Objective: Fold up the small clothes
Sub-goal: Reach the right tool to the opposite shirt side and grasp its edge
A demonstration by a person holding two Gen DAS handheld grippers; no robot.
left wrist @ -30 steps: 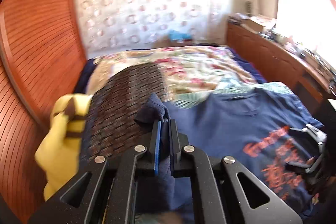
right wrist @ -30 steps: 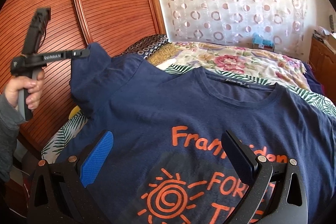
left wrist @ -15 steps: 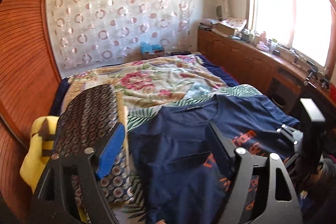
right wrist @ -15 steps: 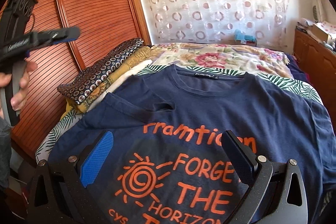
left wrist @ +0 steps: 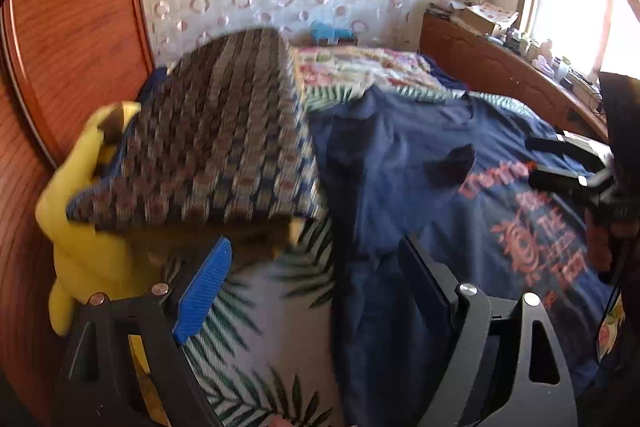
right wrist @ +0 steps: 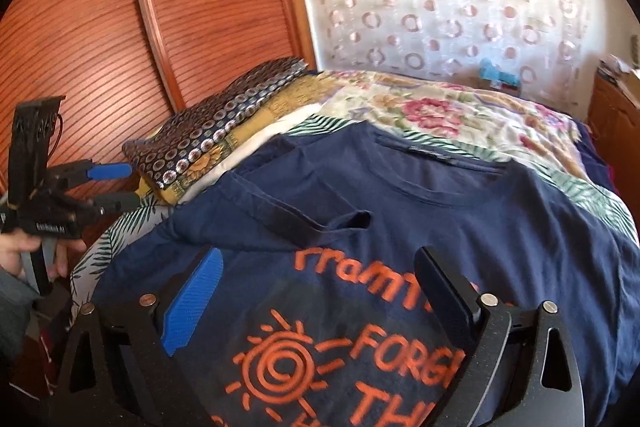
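Navy T-shirt (right wrist: 460, 223) with orange print, spread flat on the bed (right wrist: 460, 115), one sleeve (right wrist: 312, 215) folded in over the chest. Right tool (right wrist: 316, 291) low over the print, jaws wide apart, just narrowing, nothing between. Left tool (left wrist: 316, 279) beside the shirt's edge, jaws just spread, empty. Folded patterned clothes (left wrist: 216, 143) stacked alongside.

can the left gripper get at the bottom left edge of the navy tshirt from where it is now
Probably yes. The left gripper has just opened and is empty, angled down over the near side edge of the navy t-shirt. The folded clothes stack sits further off, not in the way.
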